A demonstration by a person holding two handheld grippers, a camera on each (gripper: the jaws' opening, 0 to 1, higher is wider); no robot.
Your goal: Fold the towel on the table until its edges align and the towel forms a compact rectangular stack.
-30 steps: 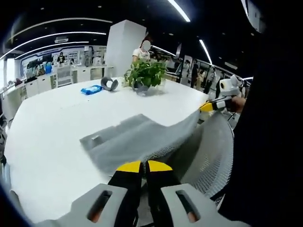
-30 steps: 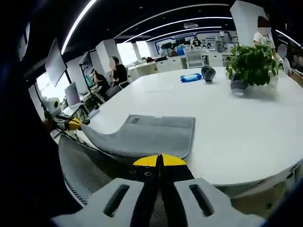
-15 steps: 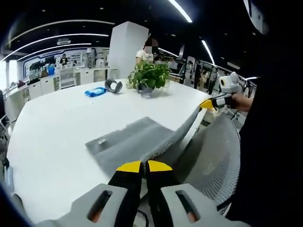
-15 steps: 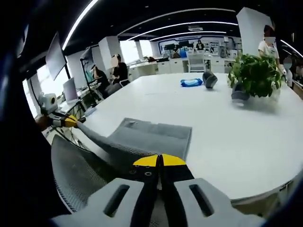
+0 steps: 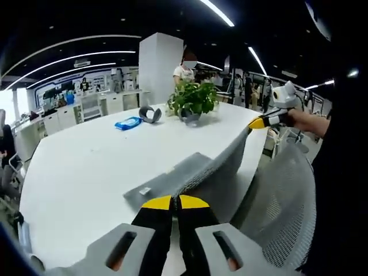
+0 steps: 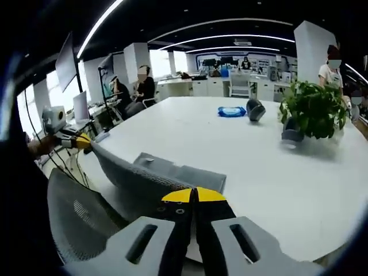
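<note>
Towel (image 5: 190, 175), grey: near edge lifted off the white table (image 5: 75, 172) and stretched as one line between both grippers; far part lies flat on the table, frame centre. Left gripper (image 5: 175, 202) and right gripper (image 6: 194, 195) both clamped on a near corner, jaws closed on cloth. Long axis of the held edge runs gripper to gripper, so neither is nearer; fold must go forward, away from the person, toward the plant (image 5: 192, 99). Left gripper view alone shows the small label (image 5: 144, 190) on the towel's lower-left corner; right gripper view shows the far right-hand corner (image 6: 221, 179) lying free on the table.
</note>
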